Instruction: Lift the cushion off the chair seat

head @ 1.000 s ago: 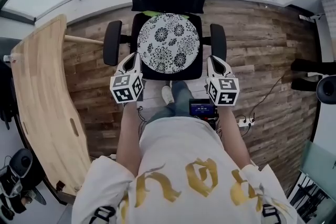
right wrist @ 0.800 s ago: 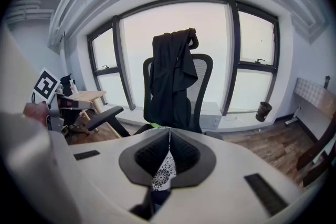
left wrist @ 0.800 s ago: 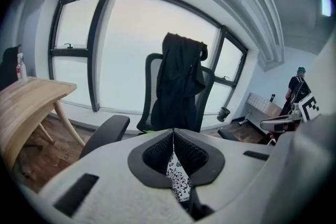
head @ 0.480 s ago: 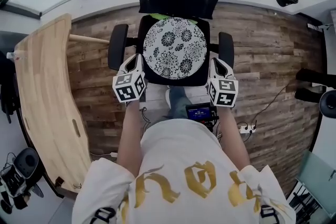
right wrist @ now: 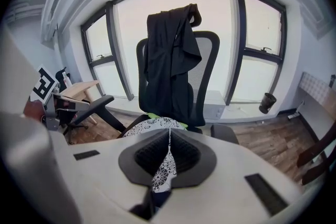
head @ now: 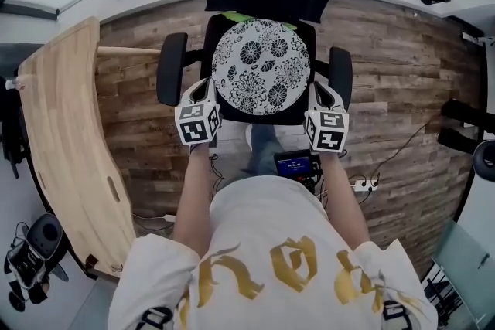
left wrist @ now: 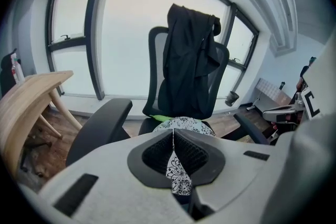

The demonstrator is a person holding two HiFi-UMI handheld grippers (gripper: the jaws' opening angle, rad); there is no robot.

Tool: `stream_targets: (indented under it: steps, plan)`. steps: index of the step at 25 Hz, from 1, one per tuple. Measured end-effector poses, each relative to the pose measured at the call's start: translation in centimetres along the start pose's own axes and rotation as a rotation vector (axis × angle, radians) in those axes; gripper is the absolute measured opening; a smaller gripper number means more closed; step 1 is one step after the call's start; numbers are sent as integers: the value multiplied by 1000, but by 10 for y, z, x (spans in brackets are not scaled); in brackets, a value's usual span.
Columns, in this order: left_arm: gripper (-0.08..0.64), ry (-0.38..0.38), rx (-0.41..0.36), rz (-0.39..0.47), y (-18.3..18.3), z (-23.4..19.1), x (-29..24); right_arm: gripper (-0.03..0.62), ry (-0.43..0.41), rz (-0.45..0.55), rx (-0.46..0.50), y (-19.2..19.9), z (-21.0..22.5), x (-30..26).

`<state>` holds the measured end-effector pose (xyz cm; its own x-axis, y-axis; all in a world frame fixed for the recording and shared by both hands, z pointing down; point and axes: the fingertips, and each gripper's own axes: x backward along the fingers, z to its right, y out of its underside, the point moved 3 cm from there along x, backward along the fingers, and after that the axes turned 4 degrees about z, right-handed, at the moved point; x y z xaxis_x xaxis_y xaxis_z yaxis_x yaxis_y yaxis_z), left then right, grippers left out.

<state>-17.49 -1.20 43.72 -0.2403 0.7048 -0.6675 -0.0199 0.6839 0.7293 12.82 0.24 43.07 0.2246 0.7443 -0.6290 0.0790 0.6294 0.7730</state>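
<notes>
A plank floor (head: 402, 89) runs under a black office chair (head: 263, 113) that stands before tall windows (right wrist: 173, 13). A curved pale wood table (head: 62, 151) lies off to the left.

The left gripper (head: 207, 84) has its jaws pressed together with nothing between them. In the left gripper view (left wrist: 173, 132) the ribbed pads meet along a thin seam. The right gripper (head: 317, 87) is closed in the same way and also holds nothing, as the right gripper view (right wrist: 169, 131) shows.

Both grippers point forward and down at the front of the seat. The round cushion (head: 261, 67), white with black flowers, lies flat on the seat directly ahead of and between the two tips. The left tip is just beside its front left edge and the right tip just beside its front right edge. No view settles whether either one touches it.

Outside the left gripper is the left armrest (head: 170, 68), and outside the right gripper is the right armrest (head: 340, 77). Beyond the cushion a strip of green (head: 236, 18) shows at its back edge. A black jacket (right wrist: 170, 60) hangs over the chair back behind it.
</notes>
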Motion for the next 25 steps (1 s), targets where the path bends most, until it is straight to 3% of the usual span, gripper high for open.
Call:
stream_targets:
  steps: [6,10,19,25]
  plan:
    - [12,-35,26,-67,19,-17,-28,14,-54,-86,27,21,-10,-37]
    - [12,-68,-16,-102,35,-24,-49,14,-71,-147,3,38,-11,-62]
    - [14,-113,5,-226,75,-41,-94,15,-29,-247,47,63,5,-110]
    - [21,-125,29,-311,102,-55,-119,15,35,-226,39,70,17,-133]
